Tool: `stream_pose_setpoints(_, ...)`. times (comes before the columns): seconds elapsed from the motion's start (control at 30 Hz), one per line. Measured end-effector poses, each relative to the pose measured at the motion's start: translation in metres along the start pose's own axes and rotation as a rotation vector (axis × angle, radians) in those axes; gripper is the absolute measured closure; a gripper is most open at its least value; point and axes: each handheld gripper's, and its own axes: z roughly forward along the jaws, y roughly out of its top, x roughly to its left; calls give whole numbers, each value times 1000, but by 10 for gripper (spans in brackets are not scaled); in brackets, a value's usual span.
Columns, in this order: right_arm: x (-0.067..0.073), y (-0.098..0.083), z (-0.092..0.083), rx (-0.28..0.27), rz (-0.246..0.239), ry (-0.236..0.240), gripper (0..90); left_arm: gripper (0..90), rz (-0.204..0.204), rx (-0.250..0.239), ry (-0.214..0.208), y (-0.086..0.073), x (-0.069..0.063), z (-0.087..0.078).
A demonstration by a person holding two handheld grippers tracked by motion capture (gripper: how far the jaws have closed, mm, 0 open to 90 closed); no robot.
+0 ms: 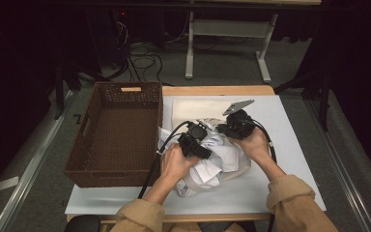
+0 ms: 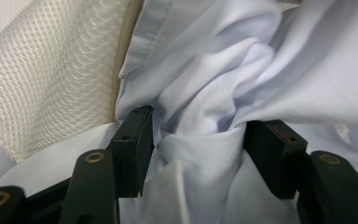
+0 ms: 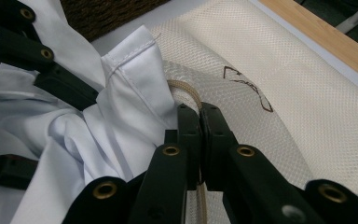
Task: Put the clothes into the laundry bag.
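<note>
While the brown wicker basket (image 1: 118, 135) stands bare inside at the table's left, a cream mesh bag (image 3: 284, 84) (half stuffed) holds the pale-blue shirt (image 2: 205, 93); right gripper (image 3: 199, 112) pinches the bag's rim, left gripper (image 2: 198, 135) gapes around shirt folds

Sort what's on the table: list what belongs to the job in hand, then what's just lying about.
In use: pale blue shirt; cream mesh bag; left gripper, jaws open around the shirt; right gripper, jaws shut on the bag's edge.
Lying about: brown wicker basket; white pad.
</note>
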Motion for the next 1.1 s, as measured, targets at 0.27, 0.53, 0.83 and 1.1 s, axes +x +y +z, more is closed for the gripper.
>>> stream_pose_setpoints(0.27, 1, 1, 0, 7, -6, 0, 887, 526, 37, -97, 34, 2, -1, -12)
stream_pose_setpoints(0.53, 2, 0, 0, 4, -7, -1, 887, 836, 28, -8, -15, 13, 5, 14)
stream_pose_setpoints(0.83, 10, 1, -6, 2, -48, 15, 887, 867, -27, -13, 108, 27, 11, 28)
stream_pose_setpoints(1.1, 12, -2, 0, 19, -58, 14, 887, 683, -29, 10, 87, 26, 15, 24)
